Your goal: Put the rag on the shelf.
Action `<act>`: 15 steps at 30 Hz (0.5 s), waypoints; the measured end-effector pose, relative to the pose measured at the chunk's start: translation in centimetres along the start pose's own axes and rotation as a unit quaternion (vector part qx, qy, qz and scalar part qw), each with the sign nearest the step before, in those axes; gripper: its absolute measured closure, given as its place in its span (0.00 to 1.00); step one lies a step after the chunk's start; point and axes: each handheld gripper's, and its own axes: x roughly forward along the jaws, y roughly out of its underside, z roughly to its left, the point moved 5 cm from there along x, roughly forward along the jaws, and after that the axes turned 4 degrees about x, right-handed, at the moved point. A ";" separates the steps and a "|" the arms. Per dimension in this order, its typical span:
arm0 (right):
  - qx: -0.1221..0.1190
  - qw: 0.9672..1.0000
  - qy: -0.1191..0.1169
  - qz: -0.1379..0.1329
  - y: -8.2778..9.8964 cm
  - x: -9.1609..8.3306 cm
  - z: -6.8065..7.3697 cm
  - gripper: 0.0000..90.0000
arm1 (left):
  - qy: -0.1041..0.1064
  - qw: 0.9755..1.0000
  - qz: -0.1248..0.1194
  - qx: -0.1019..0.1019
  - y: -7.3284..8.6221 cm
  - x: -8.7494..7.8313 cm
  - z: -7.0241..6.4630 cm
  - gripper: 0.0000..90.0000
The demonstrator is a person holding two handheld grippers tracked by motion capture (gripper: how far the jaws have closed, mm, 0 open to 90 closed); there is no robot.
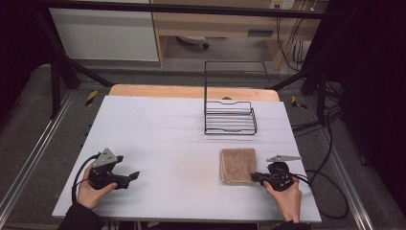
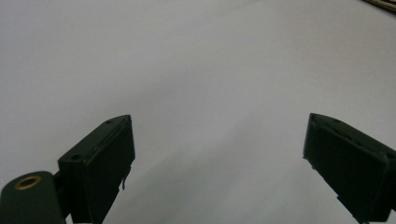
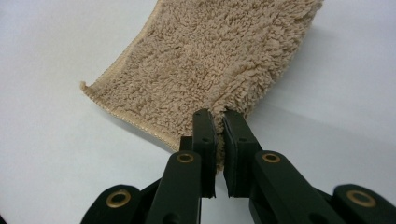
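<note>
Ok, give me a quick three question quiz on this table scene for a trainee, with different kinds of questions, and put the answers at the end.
1. True or false: the right gripper is shut on a corner of the tan towel.
2. Multiple choice: the left gripper is A) shut on the towel, B) open over the bare white table, C) inside the rack.
3. Short answer: what stands on the table beyond the towel, towards the far edge?

Key:
1. True.
2. B.
3. The black wire rack, which has nothing in it.
</note>
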 end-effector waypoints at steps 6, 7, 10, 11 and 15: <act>-0.012 1.000 0.028 -0.003 0.4 0.1 -0.8 0.84 | 0.000 1.000 0.000 0.001 0.0 0.0 0.0 0.10; -0.016 0.999 0.033 -0.007 0.4 0.1 -0.8 0.79 | 0.000 1.000 0.000 0.001 0.0 0.0 0.0 0.10; -0.026 0.998 0.029 -0.042 -0.1 -0.3 -0.6 0.63 | -0.001 1.000 0.000 0.000 0.0 0.0 0.0 0.10; -0.034 0.998 0.027 -0.051 -0.3 -0.5 -0.4 0.60 | 0.000 1.000 0.001 0.001 0.0 0.0 0.0 0.10; -0.054 0.996 0.019 -0.067 -0.9 -0.6 0.6 0.49 | 0.000 1.000 0.001 0.002 0.0 0.0 0.0 0.10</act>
